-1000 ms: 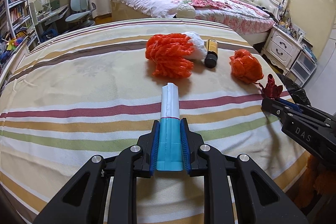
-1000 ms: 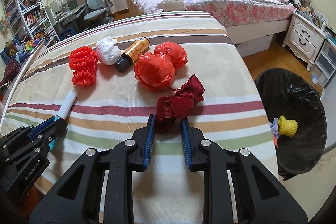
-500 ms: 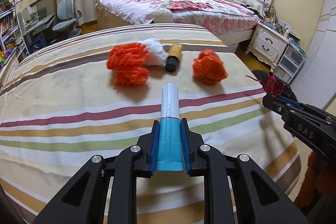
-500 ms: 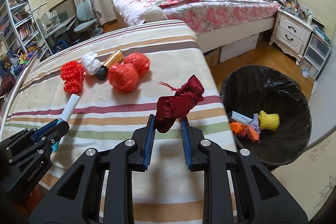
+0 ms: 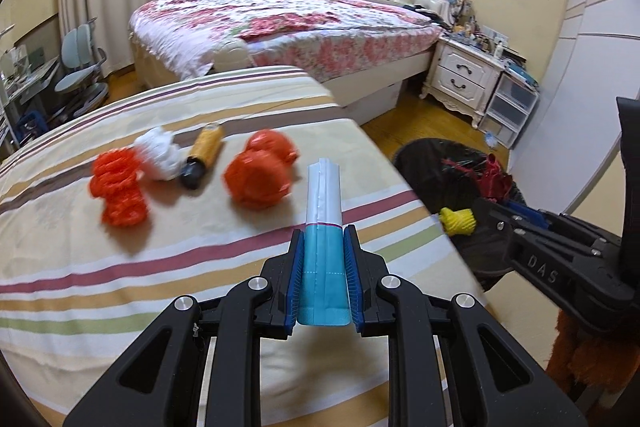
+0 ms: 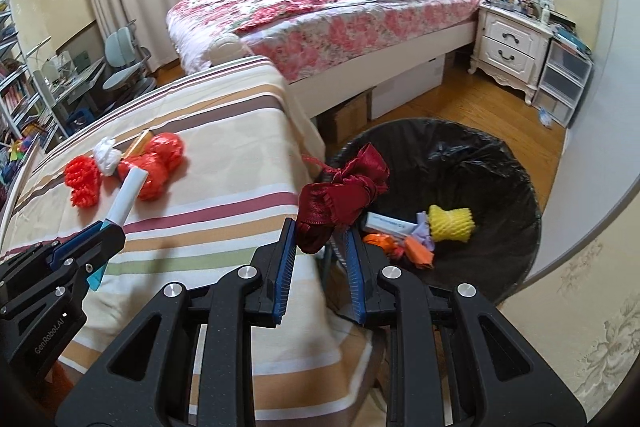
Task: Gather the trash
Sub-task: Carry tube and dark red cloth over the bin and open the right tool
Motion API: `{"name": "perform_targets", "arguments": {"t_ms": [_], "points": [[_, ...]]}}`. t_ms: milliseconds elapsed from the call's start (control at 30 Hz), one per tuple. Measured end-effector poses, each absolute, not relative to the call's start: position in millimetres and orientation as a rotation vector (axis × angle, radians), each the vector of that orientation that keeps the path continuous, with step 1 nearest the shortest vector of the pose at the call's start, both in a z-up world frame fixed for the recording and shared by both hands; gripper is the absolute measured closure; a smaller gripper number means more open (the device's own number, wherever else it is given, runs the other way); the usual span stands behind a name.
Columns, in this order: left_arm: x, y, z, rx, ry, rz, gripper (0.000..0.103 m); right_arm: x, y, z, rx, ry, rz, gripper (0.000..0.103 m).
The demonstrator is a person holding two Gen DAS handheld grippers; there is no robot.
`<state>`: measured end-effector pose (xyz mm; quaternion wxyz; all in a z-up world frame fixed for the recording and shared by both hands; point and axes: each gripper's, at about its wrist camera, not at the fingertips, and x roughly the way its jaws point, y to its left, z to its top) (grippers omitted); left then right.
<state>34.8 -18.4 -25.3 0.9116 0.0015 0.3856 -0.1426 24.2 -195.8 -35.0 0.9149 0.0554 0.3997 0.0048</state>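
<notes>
Here the left hand-held gripper [image 5: 323, 279] is closed on a white and teal folded packet [image 5: 324, 227], which sticks out forward above the striped table [image 5: 160, 259]. The right hand-held gripper [image 6: 320, 267] is clamped on a dark red ribbon bundle [image 6: 340, 195], held at the rim of the black trash bin [image 6: 500, 187]. On the table remain an orange net [image 5: 118, 187], a white wad [image 5: 160, 155], a yellow bottle [image 5: 202, 155] and two orange bags [image 5: 258, 179].

Both grippers travel from over the striped bed [image 6: 224, 131] toward its edge, the right gripper [image 6: 320, 247] carrying the dark red cloth [image 6: 344, 195] over the black bin [image 6: 500, 163].
</notes>
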Motion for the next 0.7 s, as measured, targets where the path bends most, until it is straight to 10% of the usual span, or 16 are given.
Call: {"name": "perform_targets", "arguments": {"t_ms": [700], "points": [[80.0, -113.9, -31.9, 0.111, 0.786, -0.373, 0.082, 42.4, -278.8, -51.0, 0.178, 0.828, -0.132, 0.079]]}}
